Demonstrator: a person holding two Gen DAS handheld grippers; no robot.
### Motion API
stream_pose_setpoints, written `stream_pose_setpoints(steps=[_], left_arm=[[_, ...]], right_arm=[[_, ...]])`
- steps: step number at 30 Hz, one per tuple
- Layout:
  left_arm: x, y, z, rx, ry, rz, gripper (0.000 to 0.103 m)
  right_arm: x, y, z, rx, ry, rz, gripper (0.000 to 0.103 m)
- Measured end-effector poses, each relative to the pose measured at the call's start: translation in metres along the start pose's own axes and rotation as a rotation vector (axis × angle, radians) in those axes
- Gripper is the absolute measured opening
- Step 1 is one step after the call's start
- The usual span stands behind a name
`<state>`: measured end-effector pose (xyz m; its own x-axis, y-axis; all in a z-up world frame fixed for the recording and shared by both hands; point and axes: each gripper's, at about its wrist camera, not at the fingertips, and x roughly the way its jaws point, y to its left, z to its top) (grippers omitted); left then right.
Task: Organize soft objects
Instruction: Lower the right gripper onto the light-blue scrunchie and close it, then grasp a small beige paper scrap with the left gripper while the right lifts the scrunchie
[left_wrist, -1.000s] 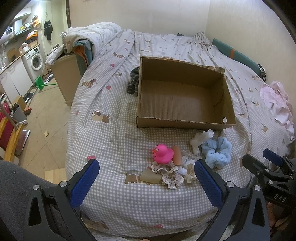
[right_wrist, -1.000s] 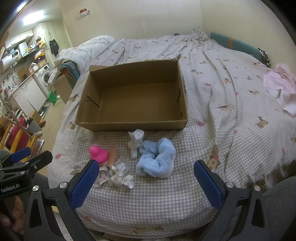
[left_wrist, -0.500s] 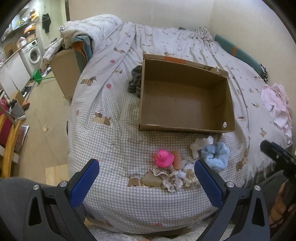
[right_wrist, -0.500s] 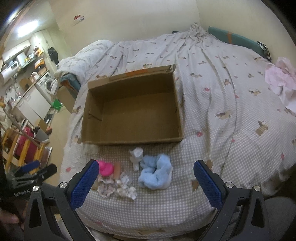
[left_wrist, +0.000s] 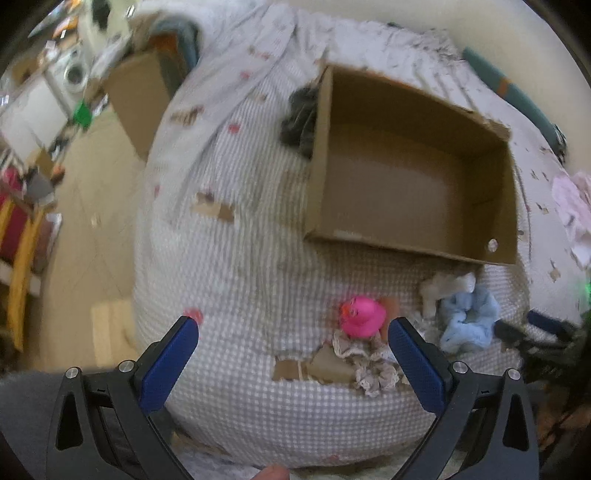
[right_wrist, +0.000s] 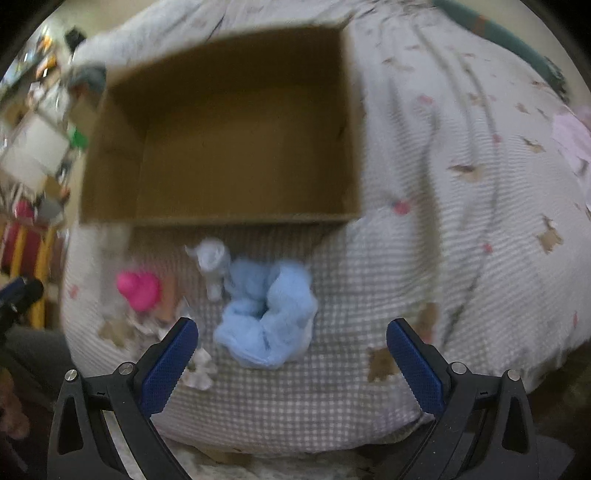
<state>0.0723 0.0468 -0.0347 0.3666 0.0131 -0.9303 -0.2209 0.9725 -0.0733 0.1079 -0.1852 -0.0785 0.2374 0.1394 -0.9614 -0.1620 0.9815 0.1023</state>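
An open cardboard box (left_wrist: 491, 136) (right_wrist: 351, 122) lies empty on the checked bed cover. In front of it lie a pink rubber duck (left_wrist: 360, 316) (right_wrist: 138, 287), a fluffy light blue scrunchie (left_wrist: 467, 324) (right_wrist: 267, 321), a small white soft toy (left_wrist: 447, 286) (right_wrist: 212, 260) and a beige lace scrunchie (left_wrist: 369, 363). My left gripper (left_wrist: 293, 363) is open and empty above the bed's near edge, left of the duck. My right gripper (right_wrist: 291, 363) is open and empty just before the blue scrunchie. Both views are blurred.
A dark cloth (left_wrist: 299, 118) lies against the box's left side. Pink clothing (left_wrist: 570, 201) (right_wrist: 572, 140) lies at the bed's right. A second cardboard box (left_wrist: 138, 96) stands at the bed's left, with floor and kitchen furniture beyond.
Both grippers have moved forward and down toward the bed; the box and the soft objects look larger and closer. Nothing has been taken hold of.
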Motion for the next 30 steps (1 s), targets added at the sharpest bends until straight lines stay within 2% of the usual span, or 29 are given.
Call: stream_pose_setpoints(steps=[2, 4, 6, 11, 13, 17, 19, 23, 24, 25, 26, 29, 30], left_arm=[[0.003, 0.003, -0.004, -0.035, 0.011, -0.027, 0.103], [0.005, 0.001, -0.005, -0.015, 0.002, -0.002, 0.103], [0.007, -0.001, -0.006, -0.003, 0.001, 0.024, 0.103], [0.021, 0.000, -0.005, -0.020, 0.051, 0.032, 0.103], [0.023, 0.002, -0.004, -0.028, 0.054, 0.041, 0.103], [0.028, 0.004, -0.003, -0.040, 0.068, 0.041, 0.103], [0.028, 0.006, -0.003, -0.042, 0.068, 0.041, 0.103], [0.027, 0.009, -0.002, -0.050, 0.062, 0.046, 0.103], [0.027, 0.011, -0.001, -0.056, 0.061, 0.048, 0.103], [0.026, 0.013, -0.001, -0.064, 0.059, 0.049, 0.103], [0.026, 0.015, -0.001, -0.073, 0.058, 0.050, 0.103], [0.027, 0.019, 0.000, -0.091, 0.064, 0.055, 0.103], [0.028, 0.019, 0.000, -0.094, 0.067, 0.055, 0.103]], right_arm=[[0.015, 0.010, -0.002, -0.033, 0.028, 0.000, 0.103], [0.029, 0.019, -0.004, -0.061, 0.045, -0.001, 0.103], [0.040, 0.027, -0.004, -0.101, 0.062, -0.038, 0.103], [0.051, 0.048, -0.001, -0.190, 0.059, -0.122, 0.103], [0.058, 0.051, -0.001, -0.204, 0.075, -0.117, 0.069], [0.066, 0.046, -0.001, -0.207, 0.084, -0.126, 0.055], [0.061, 0.037, 0.001, -0.169, 0.074, -0.082, 0.044], [0.050, 0.016, 0.002, -0.088, 0.034, -0.021, 0.032], [0.044, 0.009, 0.003, -0.067, 0.015, -0.016, 0.019], [0.037, 0.001, 0.003, -0.045, 0.001, -0.011, 0.015], [0.032, -0.007, 0.003, -0.021, -0.009, -0.010, 0.015], [0.027, -0.029, 0.004, 0.033, -0.036, -0.078, 0.014], [0.025, -0.035, 0.004, 0.059, -0.038, -0.069, 0.013]])
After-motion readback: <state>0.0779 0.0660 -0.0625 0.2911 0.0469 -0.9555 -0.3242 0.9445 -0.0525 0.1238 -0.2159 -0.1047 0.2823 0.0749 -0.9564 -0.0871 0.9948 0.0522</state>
